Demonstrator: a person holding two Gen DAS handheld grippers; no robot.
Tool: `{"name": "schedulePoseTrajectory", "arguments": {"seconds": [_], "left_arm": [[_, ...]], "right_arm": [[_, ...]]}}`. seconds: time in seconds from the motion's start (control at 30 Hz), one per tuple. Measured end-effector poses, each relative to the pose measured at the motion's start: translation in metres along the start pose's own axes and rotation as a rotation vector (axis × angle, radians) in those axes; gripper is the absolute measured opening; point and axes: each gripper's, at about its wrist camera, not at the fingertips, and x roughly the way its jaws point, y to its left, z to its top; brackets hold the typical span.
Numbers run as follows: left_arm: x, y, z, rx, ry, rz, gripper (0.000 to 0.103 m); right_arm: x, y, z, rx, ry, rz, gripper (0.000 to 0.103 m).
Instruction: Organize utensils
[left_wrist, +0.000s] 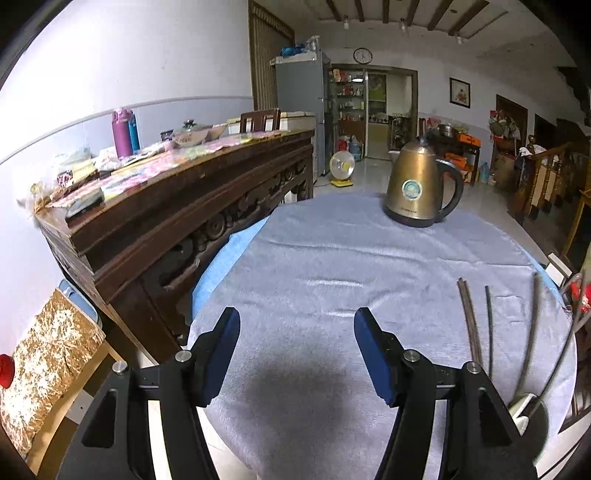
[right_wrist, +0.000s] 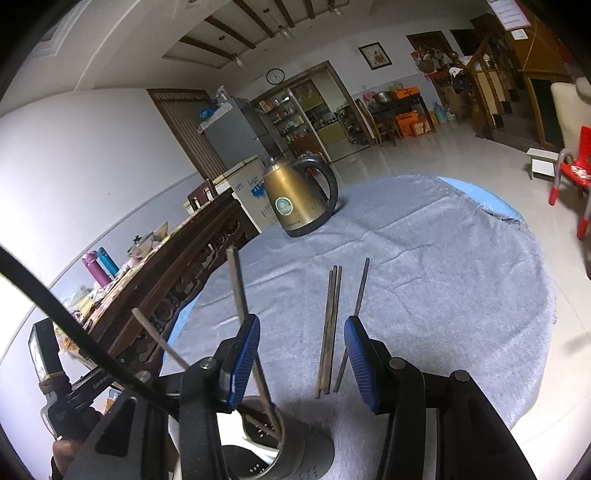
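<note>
Both hand-held grippers, right and left, stand wide and empty; loose chopsticks lie on the tabletop just ahead of the right one, the holder beneath it, risking a knock that tips it.

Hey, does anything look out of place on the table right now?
Yes. Three chopsticks lie loose on the grey cloth, while others stand in the metal holder. The cloth sits askew, baring the blue table edge.
</note>
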Motion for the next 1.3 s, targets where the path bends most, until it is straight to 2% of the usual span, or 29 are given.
{"name": "schedulePoseTrajectory", "arguments": {"seconds": [0.1, 0.17, 0.4, 0.63, 0.73, 0.93, 1.3], "left_arm": [[-0.017, -0.006, 0.002, 0.015, -0.03, -0.005, 0.066], [-0.03, -0.009, 0.004, 0.025, -0.053, -0.009, 0.072], [-0.075, -0.021, 0.014, 0.065, -0.154, -0.002, 0.078], [-0.095, -0.017, 0.031, 0.052, -0.219, 0.027, 0.082], [-0.098, -0.012, 0.041, 0.053, -0.254, 0.081, 0.084], [-0.095, 0.013, 0.056, 0.017, -0.309, 0.238, 0.086], [-0.054, 0.057, 0.067, -0.011, -0.255, 0.45, 0.087]], "right_arm": [[-0.012, 0.002, 0.001, -0.002, -0.019, 0.009, 0.051], [-0.022, 0.006, 0.002, -0.013, -0.035, 0.015, 0.051], [-0.045, 0.012, 0.003, -0.034, -0.075, 0.032, 0.051], [-0.051, -0.001, 0.002, -0.013, -0.086, 0.02, 0.051], [-0.045, -0.008, 0.001, 0.004, -0.07, 0.011, 0.051], [-0.027, -0.022, -0.005, 0.031, -0.033, 0.001, 0.051], [0.01, -0.043, -0.005, 0.066, 0.031, -0.009, 0.051]]}}
